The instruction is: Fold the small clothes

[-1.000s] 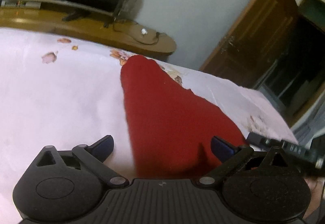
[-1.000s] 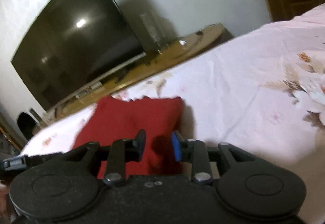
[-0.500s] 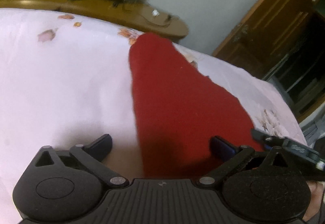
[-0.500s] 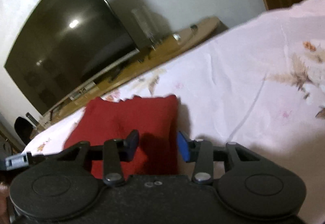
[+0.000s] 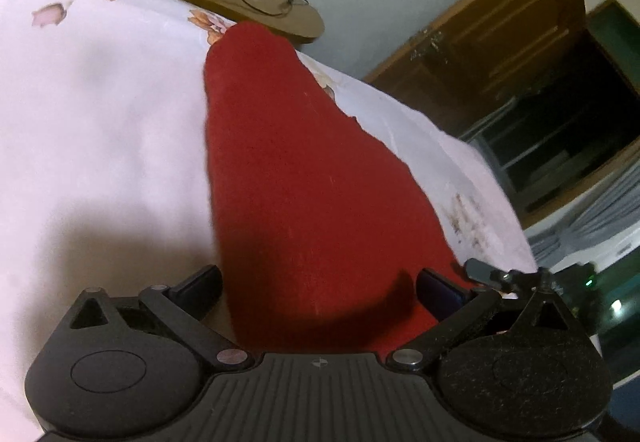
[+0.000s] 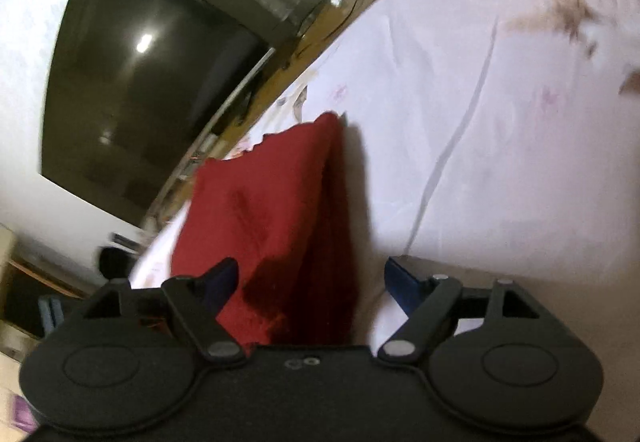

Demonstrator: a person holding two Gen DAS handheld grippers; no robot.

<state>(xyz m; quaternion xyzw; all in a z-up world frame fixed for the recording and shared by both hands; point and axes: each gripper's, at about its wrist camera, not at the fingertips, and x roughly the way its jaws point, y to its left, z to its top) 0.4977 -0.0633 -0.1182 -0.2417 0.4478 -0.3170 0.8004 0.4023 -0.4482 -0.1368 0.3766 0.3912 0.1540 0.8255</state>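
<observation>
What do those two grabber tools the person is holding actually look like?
Both are matte black plastic. The left gripper has a ribbed body, round side discs, silver pivot screws and dark blue pads. The right gripper matches it, with brighter blue fingertips. No cables or sleeves show.

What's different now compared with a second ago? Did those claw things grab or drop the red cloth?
The right gripper has spread its fingers from nearly closed to wide apart, and its view has tilted. It holds nothing; whether it held the red cloth before is unclear. The left gripper stayed wide open and edged closer. The cloth still lies on the pink sheet.
</observation>
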